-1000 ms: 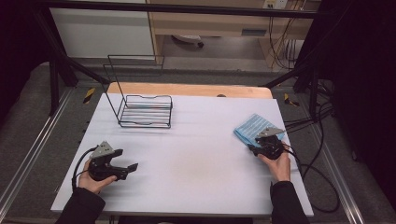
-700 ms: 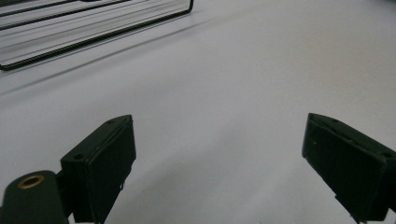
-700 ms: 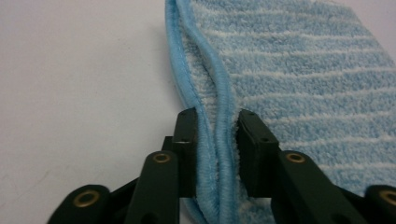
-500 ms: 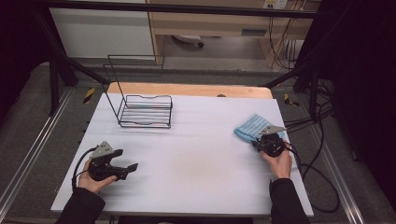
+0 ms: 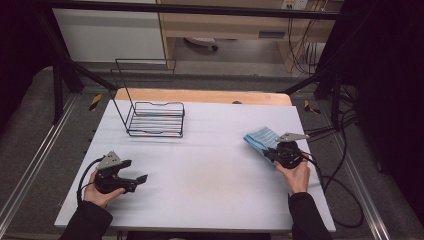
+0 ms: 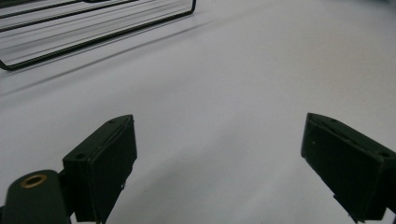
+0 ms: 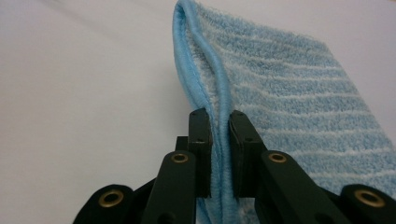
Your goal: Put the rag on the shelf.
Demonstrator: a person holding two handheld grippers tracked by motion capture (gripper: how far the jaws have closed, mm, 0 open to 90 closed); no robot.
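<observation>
Blue striped towel at the right side of the white table, pinched along its piped hem between the closed jaws of the right gripper; jaws just closed on that edge, likely so the cloth lifts by a firm seam rather than loose pile. Left gripper low over bare tabletop, jaws wide apart, holding nothing, probably waiting to help. Wire rack well apart at the far left, perhaps the destination.

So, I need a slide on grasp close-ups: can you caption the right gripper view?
Right gripper shut on the hemmed edge of a folded blue striped terry cloth, above the white table.
</observation>
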